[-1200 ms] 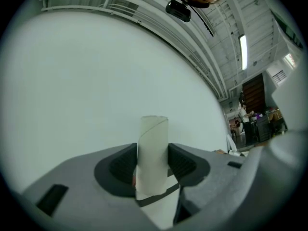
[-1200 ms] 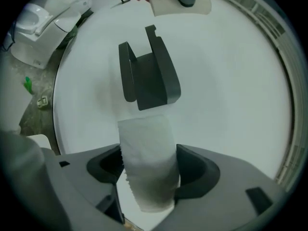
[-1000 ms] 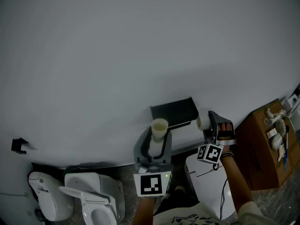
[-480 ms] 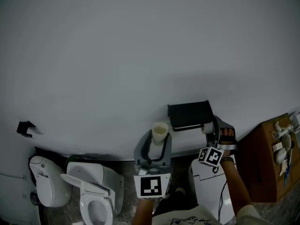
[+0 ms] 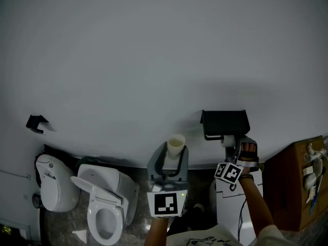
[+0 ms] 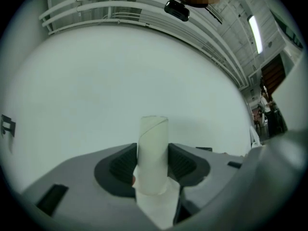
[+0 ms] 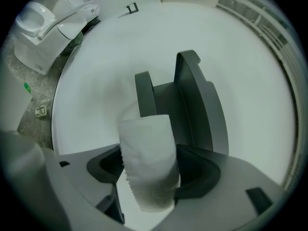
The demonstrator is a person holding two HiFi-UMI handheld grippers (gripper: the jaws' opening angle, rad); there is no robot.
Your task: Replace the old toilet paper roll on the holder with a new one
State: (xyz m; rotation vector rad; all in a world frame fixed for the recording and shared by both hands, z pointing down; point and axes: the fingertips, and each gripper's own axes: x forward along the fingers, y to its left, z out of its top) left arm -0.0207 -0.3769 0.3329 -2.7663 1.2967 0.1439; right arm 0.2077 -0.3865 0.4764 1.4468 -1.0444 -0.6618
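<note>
A big pale grey wall fills most of the head view. A white toilet with its lid up stands low on the left. A brown cardboard box sits low on the right.

The left arm reaches up from the bottom middle, and the left gripper points away from the person at the wall. It is almost level. Its jaws are closed tight on the old roll tube, one on each side. The tube stands upright between them. In the left gripper view the old roll tube is bare card with a scrap of white paper hanging at its bottom.

The right arm reaches up on the right side, with the right hand wrapped around the handle. The right gripper points at the black holder on the wall. Its jaws squeeze the new roll from both sides. The new roll sits just under the holder, at its right end. In the right gripper view the new roll is white and soft, right in front of the holder. I cannot tell if they touch
</note>
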